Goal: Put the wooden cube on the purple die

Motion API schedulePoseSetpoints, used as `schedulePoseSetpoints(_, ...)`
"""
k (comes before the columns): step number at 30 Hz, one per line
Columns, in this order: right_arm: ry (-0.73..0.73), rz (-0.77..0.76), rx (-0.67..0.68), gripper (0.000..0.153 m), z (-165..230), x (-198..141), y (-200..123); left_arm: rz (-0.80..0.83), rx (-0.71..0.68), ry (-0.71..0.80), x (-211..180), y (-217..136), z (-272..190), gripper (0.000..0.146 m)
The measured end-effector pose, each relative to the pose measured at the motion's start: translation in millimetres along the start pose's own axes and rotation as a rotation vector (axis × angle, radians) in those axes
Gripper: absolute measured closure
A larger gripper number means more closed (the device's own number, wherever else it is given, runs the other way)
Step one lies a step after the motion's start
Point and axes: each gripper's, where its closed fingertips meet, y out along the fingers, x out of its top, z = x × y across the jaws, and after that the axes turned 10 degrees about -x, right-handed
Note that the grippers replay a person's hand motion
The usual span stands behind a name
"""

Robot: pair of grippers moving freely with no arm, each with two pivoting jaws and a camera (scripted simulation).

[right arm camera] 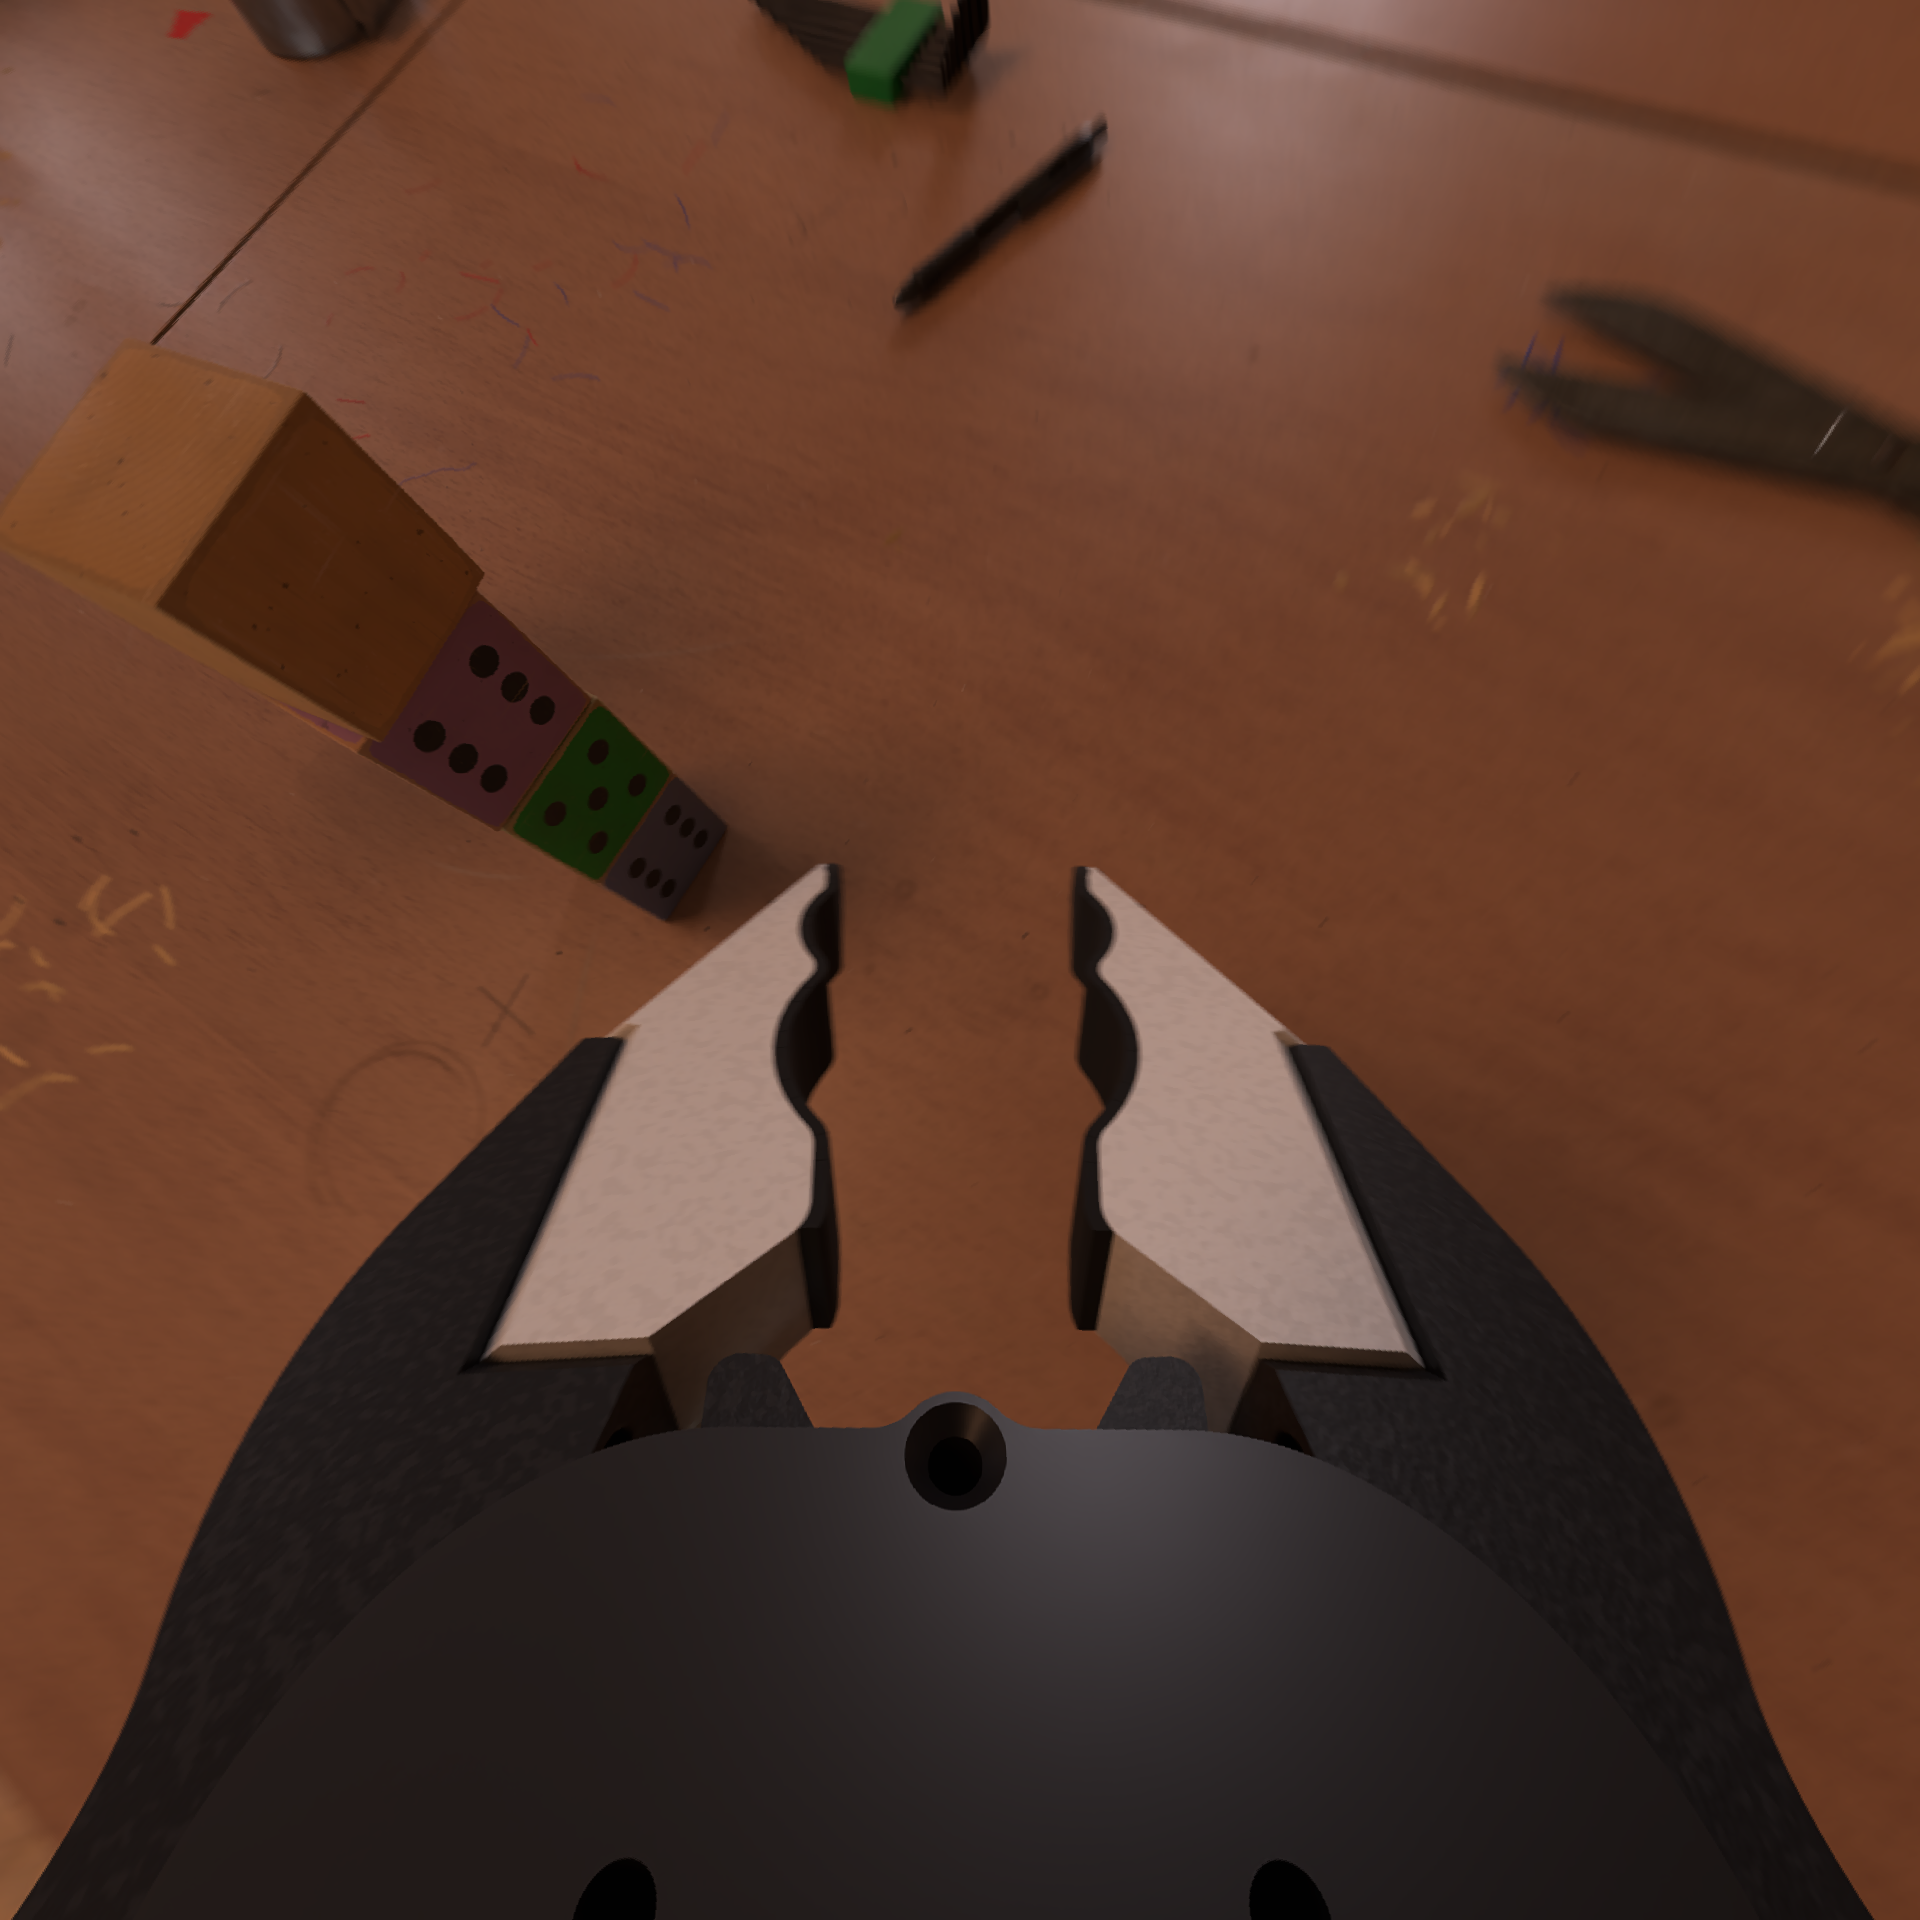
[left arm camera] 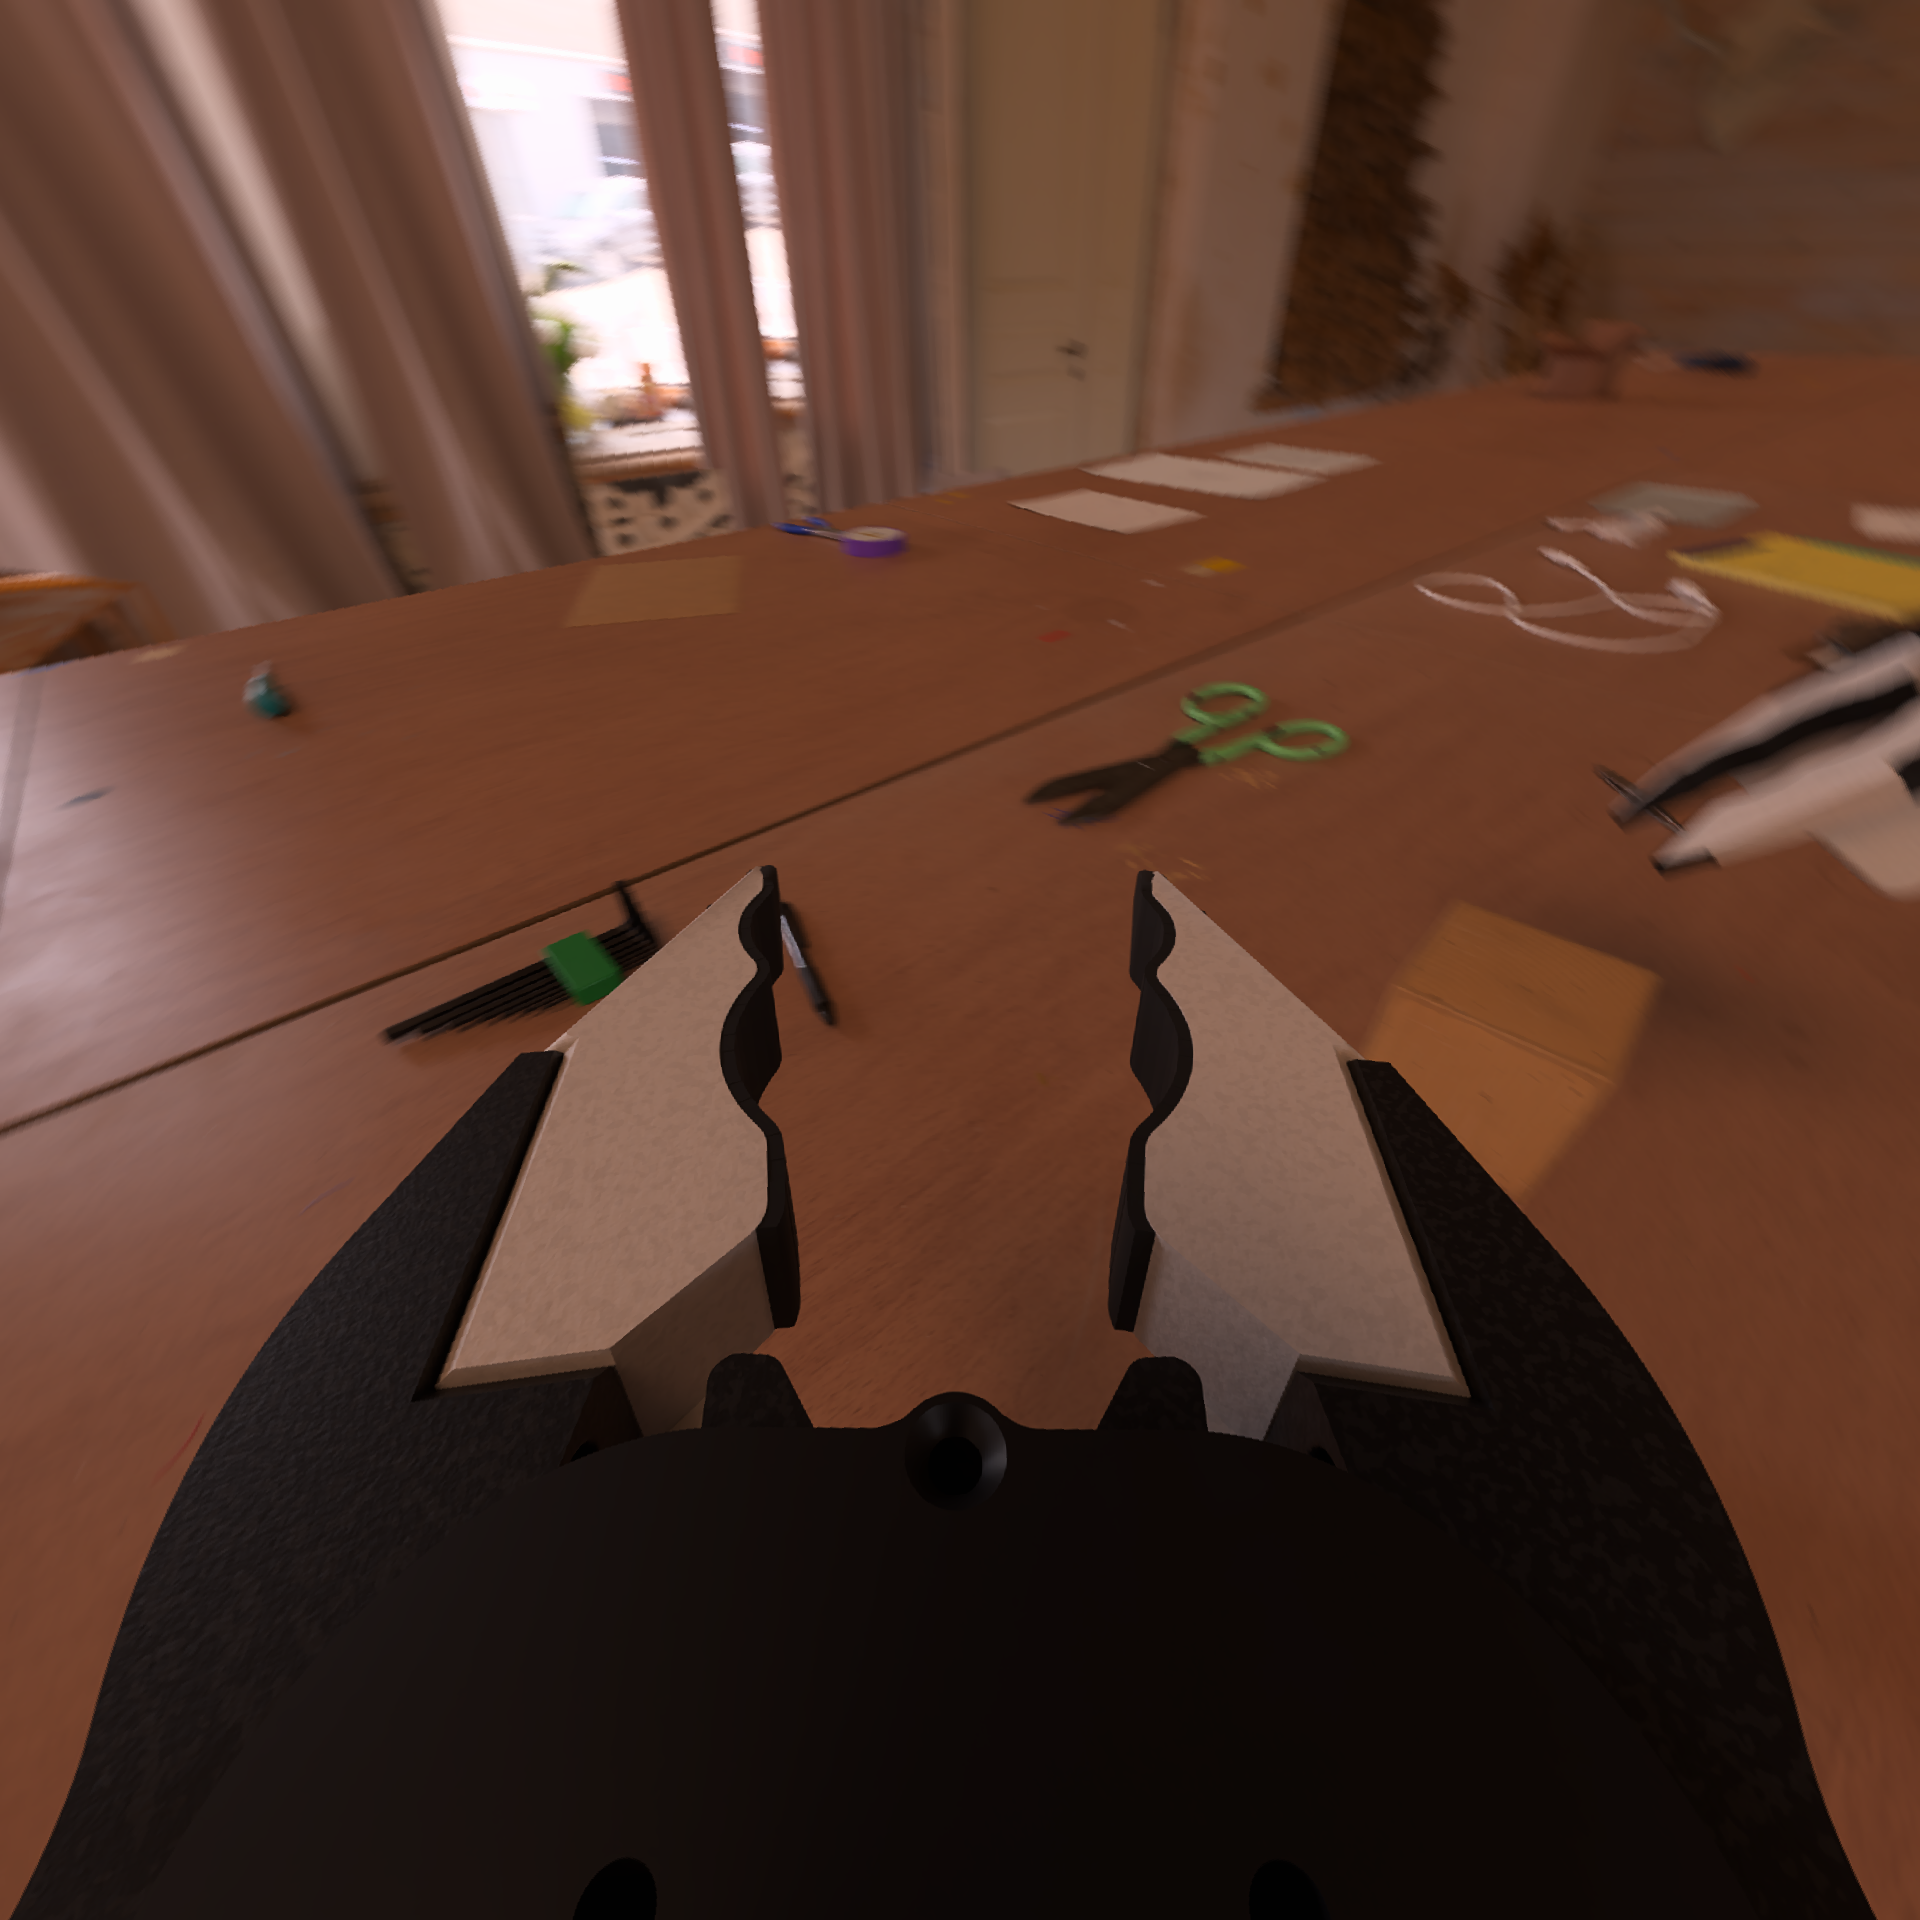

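the wooden cube (right arm camera: 249, 540) sits at about ten o'clock in the right wrist view, on top of a stack: under it the purple die (right arm camera: 480, 717), then a green die (right arm camera: 594, 795), then a darker die (right arm camera: 667, 847) resting on the table (right arm camera: 1143, 675). the cube looks seated on the purple die with its edges roughly in line, so the placing seems done and the step in hand is most likely a clean retreat.

to do that well, the right gripper (right arm camera: 956, 883) should back off up and away toward four o'clock, keeping its near finger clear of the bottom die, which lies just beside that fingertip at ten o'clock. any sideways brush there could topple the tall column.

its jaws stand moderately open, holding nothing and touching nothing; only bare table shows between them.

the left gripper (left arm camera: 956, 883) hovers over the table with jaws also apart and empty. in its view the cube (left arm camera: 1507, 1023) appears blurred at three o'clock, well clear of its fingers. it is best kept idle.
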Motion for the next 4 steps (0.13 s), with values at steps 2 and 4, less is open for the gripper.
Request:
schedulePoseSetpoints(2,0.081,0.07,0.028,0.137,9,-8,7,-0.035,0.105,-0.044,-3,-8,19,0.082)
schedulePoseSetpoints(4,0.125,0.183,0.016,0.152,15,-21,20,-0.019,0.22,-0.026,-12,-9,34,0.082)
